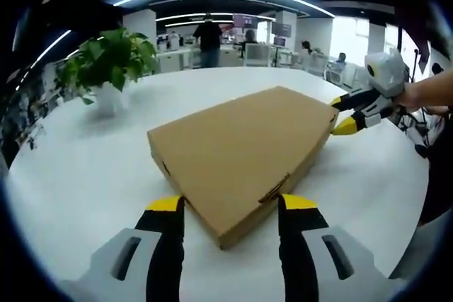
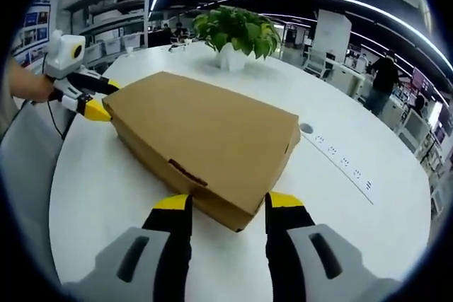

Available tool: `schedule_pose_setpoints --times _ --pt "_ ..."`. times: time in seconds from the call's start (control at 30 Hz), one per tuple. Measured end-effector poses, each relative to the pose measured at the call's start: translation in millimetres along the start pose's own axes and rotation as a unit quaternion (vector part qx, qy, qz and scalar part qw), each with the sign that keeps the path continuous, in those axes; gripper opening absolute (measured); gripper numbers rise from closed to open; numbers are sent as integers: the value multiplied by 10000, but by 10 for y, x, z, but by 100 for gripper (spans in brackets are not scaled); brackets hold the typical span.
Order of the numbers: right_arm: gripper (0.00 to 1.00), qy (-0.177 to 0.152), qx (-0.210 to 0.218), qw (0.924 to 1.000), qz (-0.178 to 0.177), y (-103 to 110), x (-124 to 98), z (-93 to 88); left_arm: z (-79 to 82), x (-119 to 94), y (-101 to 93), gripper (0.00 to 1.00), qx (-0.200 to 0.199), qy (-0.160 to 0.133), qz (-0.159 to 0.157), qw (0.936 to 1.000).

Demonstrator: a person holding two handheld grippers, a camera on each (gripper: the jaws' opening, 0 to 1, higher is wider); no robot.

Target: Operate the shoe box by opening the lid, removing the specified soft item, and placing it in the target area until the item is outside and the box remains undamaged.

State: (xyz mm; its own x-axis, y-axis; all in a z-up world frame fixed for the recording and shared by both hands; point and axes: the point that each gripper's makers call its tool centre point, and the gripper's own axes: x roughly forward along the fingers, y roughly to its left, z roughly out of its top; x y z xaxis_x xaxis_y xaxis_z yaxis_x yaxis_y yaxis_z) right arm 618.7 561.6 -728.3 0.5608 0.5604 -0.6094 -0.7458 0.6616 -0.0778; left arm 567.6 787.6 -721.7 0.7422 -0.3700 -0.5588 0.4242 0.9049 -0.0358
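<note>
The cardboard shoe box [image 1: 244,157] lies shut on the white round table [image 1: 92,175]. The left gripper [image 1: 230,210] and the right gripper [image 2: 228,210] are spread, each straddling an opposite corner, apparently just touching. Squeezing there could crush the corner or skid the box toward the potted plant [image 2: 237,37].

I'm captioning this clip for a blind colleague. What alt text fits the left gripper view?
A closed cardboard shoe box lies on a white table, its near corner between the open jaws of the left gripper. The right gripper meets the box's far corner. A potted plant stands behind.
</note>
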Motion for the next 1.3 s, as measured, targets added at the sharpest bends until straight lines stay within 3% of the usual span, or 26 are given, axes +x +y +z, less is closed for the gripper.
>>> schedule_pose_setpoints --times 0.4,1.3 --pt "36 68 294 9993 -209 138 -63 -35 -18 -15 70 52 124 93 -287 9995" --pt "36 -167 1156 9915 -568 480 -217 -70 -54 -71 198 50 426 276 -911 9945"
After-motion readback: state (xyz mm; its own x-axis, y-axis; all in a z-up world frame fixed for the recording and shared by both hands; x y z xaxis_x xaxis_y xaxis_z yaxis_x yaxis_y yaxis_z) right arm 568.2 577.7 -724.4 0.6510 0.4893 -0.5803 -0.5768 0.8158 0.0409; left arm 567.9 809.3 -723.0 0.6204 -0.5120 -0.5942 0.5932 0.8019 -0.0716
